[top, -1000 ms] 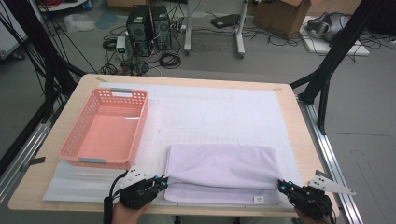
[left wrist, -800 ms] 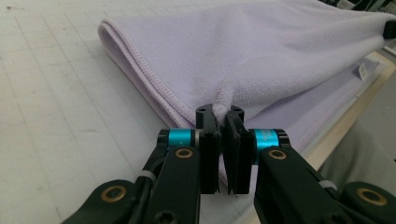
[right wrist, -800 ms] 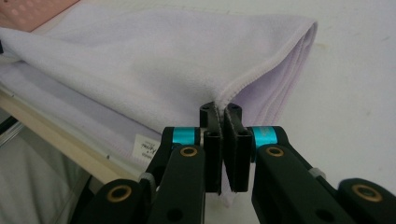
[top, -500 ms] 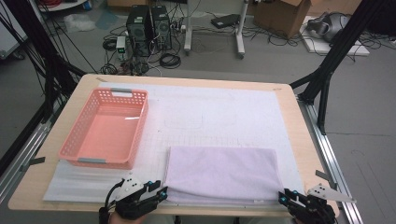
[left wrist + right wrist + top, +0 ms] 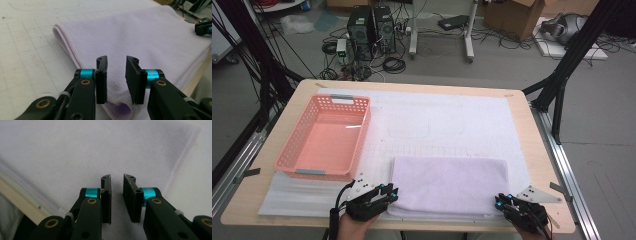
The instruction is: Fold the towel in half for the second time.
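Setting: As I worked at the near edge of the surface (image 5: 282,210), the folded lilac towel (image 5: 449,185) served as my landmark; it lay flat on the white foam mat (image 5: 452,115), close to that edge.
Left tool: My left tool (image 5: 391,192) sat at the towel's near left corner; its jaws had just been closing yet stood apart with a plain gap, the folded corner below and between them, not pinched.
Right tool: My right tool (image 5: 500,202) sat at the towel's near right corner; its jaws had also just been closing, still parted over the cloth, nothing pressed between the pads.
Why placed so: I judged that I set one tool on each near corner so both layers could be caught evenly and the next fold would stay square.
Basket: The pink basket (image 5: 326,140) stood empty to the left of the towel, apart from it, probably where the finished towel belonged.
Towel edges: The stitched hem (image 5: 65,44) showed doubled layers on the towel's left side.
Risk: I reckoned a shallow bite might catch the top layer alone.
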Demonstrator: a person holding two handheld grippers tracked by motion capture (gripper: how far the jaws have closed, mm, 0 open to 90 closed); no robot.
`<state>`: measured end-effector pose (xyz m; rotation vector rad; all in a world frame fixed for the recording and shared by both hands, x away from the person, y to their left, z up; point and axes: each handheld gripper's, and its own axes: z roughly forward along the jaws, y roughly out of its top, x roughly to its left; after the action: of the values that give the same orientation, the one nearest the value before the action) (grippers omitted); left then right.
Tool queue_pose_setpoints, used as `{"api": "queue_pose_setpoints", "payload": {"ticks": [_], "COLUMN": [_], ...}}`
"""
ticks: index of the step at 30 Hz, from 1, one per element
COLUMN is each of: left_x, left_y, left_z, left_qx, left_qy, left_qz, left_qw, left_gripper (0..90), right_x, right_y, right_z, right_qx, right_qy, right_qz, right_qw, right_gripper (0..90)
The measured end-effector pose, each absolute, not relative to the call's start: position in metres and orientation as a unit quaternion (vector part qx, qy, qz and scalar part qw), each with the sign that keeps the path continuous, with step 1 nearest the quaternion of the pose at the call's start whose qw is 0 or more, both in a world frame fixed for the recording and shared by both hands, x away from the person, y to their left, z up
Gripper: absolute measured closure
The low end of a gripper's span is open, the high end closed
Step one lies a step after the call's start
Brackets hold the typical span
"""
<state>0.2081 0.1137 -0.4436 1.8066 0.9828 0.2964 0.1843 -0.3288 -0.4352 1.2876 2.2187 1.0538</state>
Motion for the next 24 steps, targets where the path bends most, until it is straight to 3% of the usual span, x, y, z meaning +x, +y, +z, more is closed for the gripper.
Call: {"api": "queue_pose_setpoints", "payload": {"ticks": [9,11,14,19,24], "left_x": [0.209,0.217,0.237,0.277,0.297], "left_y": [0.113,0.114,0.111,0.097,0.088], "left_z": [-0.448,-0.443,-0.439,-0.440,-0.448], "left_qx": [0.781,0.773,0.760,0.768,0.774], "left_qy": [0.403,0.402,0.404,0.404,0.432], "left_qz": [0.116,0.123,0.130,0.122,0.149], "left_qw": [0.463,0.474,0.492,0.483,0.439], "left_gripper": [76.3,75.5,70.3,72.0,78.2], "right_x": [0.182,0.188,0.205,0.245,0.279], "right_y": [-0.347,-0.349,-0.349,-0.337,-0.328], "right_z": [-0.440,-0.436,-0.430,-0.430,-0.438], "right_qx": [0.439,0.435,0.422,0.416,0.439], "right_qy": [0.804,0.811,0.800,0.798,0.794], "right_qz": [0.377,0.373,0.402,0.407,0.382], "right_qw": [0.135,0.119,0.142,0.158,0.173], "right_gripper": [75.8,69.5,60.7,66.7,69.8]}}
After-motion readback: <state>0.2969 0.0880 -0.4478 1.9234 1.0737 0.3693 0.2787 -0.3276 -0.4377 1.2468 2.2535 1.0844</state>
